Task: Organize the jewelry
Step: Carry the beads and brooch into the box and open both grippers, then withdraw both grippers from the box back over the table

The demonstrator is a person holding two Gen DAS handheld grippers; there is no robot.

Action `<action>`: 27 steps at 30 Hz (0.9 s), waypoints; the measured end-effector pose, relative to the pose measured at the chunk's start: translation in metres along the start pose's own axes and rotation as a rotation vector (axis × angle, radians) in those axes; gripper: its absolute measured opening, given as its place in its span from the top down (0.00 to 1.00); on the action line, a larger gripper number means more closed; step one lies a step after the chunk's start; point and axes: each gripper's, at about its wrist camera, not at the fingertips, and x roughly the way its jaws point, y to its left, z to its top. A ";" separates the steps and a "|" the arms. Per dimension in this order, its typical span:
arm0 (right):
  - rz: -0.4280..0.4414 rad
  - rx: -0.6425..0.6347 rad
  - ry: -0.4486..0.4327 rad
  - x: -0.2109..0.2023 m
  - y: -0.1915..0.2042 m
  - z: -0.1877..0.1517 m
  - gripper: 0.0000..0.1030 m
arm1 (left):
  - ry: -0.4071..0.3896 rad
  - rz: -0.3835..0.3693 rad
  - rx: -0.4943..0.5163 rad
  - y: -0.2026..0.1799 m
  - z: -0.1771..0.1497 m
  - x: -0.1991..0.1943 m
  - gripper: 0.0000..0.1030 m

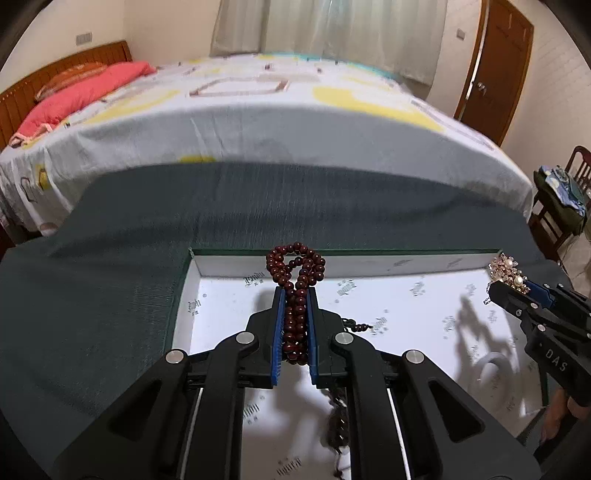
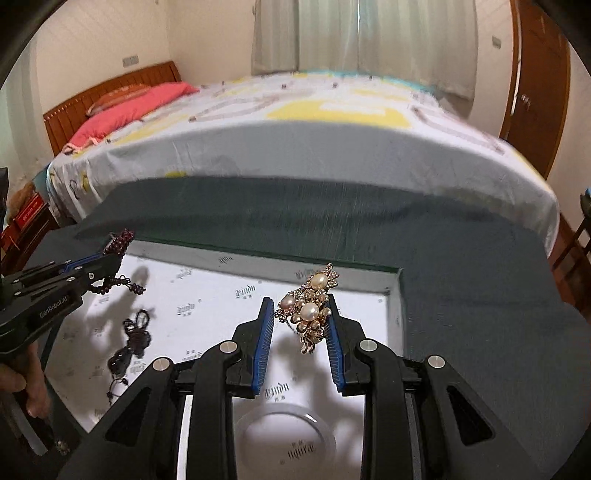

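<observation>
Both grippers hang over the white-lined box (image 2: 391,295): the left gripper (image 1: 295,295) is clamped on a looped dark red bead bracelet (image 1: 295,291), while the right gripper (image 2: 300,314) looks spread wider, with a gold pearl brooch (image 2: 310,308) resting against its right pad, grip unclear.

Dim indoor light; the curtained window (image 1: 332,33) at 12 o'clock glows softly. The bed (image 1: 258,122) shows motion blur, with fisheye bending and black corners. Sharp shadows fall on the white tray (image 2: 207,295).
</observation>
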 end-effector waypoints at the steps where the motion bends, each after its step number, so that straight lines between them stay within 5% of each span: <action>1: -0.001 0.002 0.020 0.005 0.000 0.001 0.73 | 0.017 0.002 0.000 0.002 0.001 0.005 0.89; 11: -0.006 0.012 0.131 0.036 -0.004 0.004 0.73 | 0.106 -0.002 0.002 0.006 0.000 0.030 0.88; 15: 0.003 0.033 0.146 0.037 -0.006 0.004 0.70 | 0.127 -0.007 0.004 0.005 0.001 0.034 0.70; 18: -0.002 0.032 0.132 0.034 -0.006 0.005 0.44 | 0.115 0.003 -0.007 0.006 0.002 0.032 0.53; 27: -0.045 0.033 0.007 -0.007 -0.006 -0.004 0.41 | 0.013 0.014 -0.003 0.007 0.000 -0.003 0.38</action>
